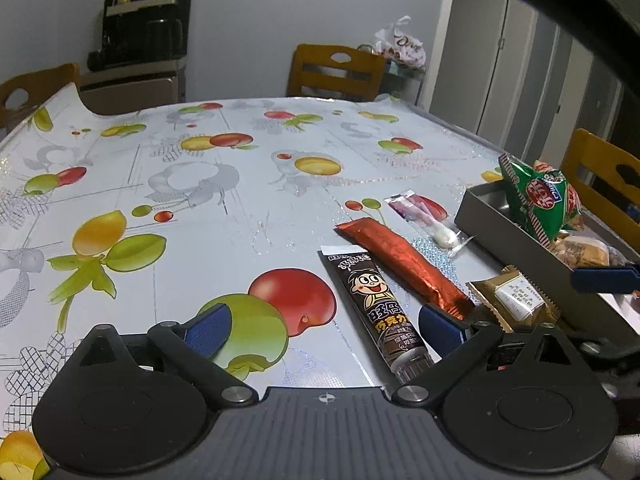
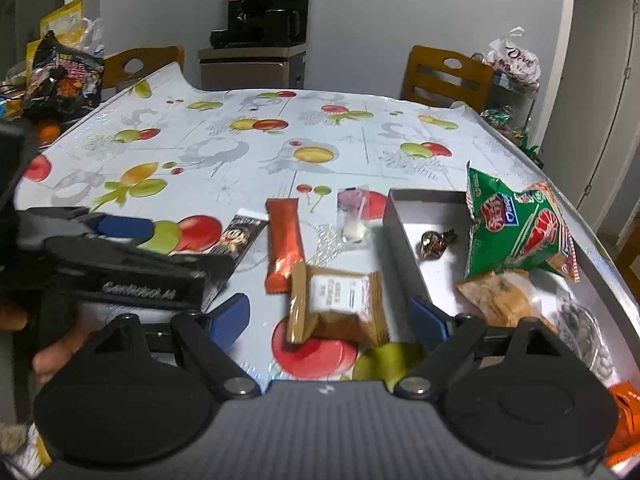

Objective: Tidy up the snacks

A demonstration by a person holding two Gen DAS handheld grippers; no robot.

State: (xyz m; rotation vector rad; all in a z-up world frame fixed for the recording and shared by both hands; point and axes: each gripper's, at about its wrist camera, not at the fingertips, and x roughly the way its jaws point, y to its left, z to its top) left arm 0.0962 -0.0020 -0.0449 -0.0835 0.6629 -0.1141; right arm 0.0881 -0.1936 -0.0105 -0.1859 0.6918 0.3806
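Note:
My left gripper (image 1: 326, 326) is open and empty, low over the table; a dark chocolate tube (image 1: 378, 310) lies between its fingers, near the right one. An orange-red bar (image 1: 404, 264), a clear-wrapped lollipop (image 1: 424, 220) and a gold-wrapped pastry (image 1: 514, 296) lie to the right. My right gripper (image 2: 328, 318) is open and empty, with the gold pastry (image 2: 340, 304) between its fingers. The grey box (image 2: 404, 236) at the right holds a green snack bag (image 2: 516, 232), a small wrapped candy (image 2: 434, 242) and other snacks. The left gripper also shows in the right wrist view (image 2: 120, 240).
The table (image 1: 240, 216) has a fruit-print cloth. Wooden chairs (image 1: 334, 70) stand around it. A black snack bag (image 2: 64, 76) sits at the far left edge. A cabinet with a dark appliance (image 2: 264, 20) stands by the back wall.

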